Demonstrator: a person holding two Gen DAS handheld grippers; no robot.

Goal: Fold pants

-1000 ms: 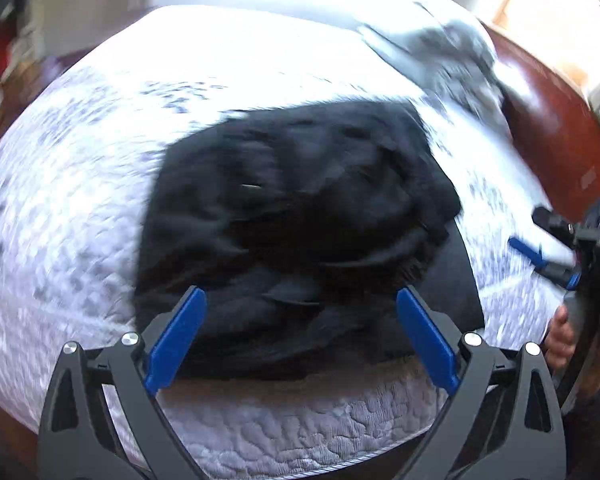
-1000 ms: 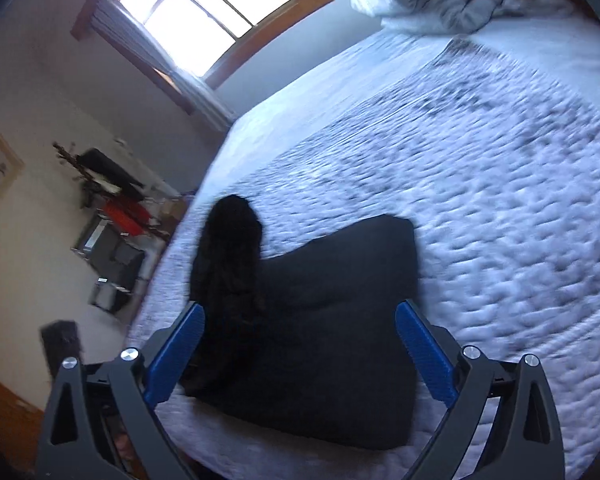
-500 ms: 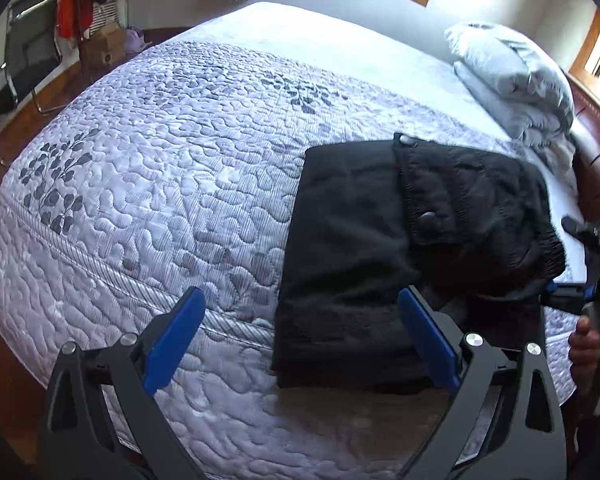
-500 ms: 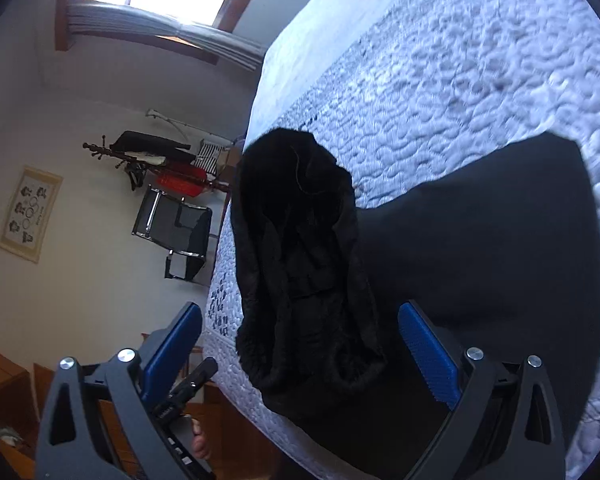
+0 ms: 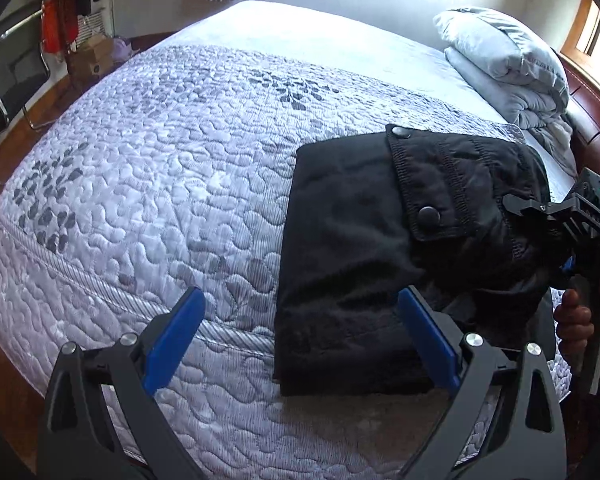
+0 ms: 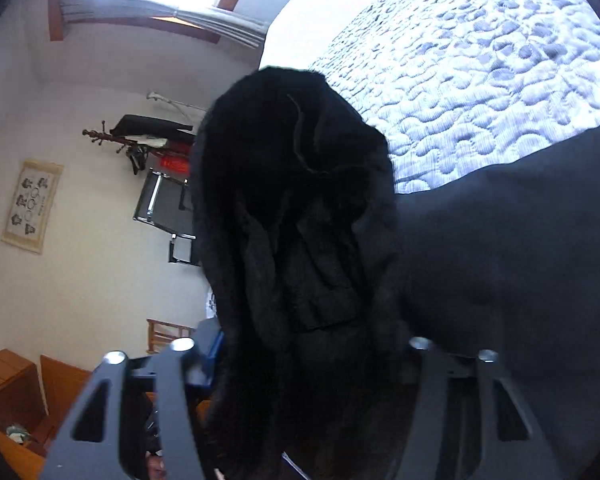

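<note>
The black pants [image 5: 364, 248] lie folded in a thick stack on the quilted bed [image 5: 160, 168], waistband with two snap buttons on top at the right. My left gripper [image 5: 300, 332] is open and empty, hovering over the stack's near left edge. My right gripper [image 5: 540, 240] pushes in from the right against the folded bulk. In the right wrist view the pants [image 6: 300, 240] fill the space between its wide-set jaws and hide the blue pads, so its grip is unclear.
A folded grey duvet [image 5: 508, 64] lies at the head of the bed by the wooden headboard [image 5: 592, 112]. A chair and hanging clothes [image 5: 28, 48] stand beyond the bed's far left. A dark flat cloth [image 6: 520, 240] lies under the pants.
My right gripper has pushed further into the folded pants, which now cover its pads. My left gripper has held nearly still; the stack looks the same.
</note>
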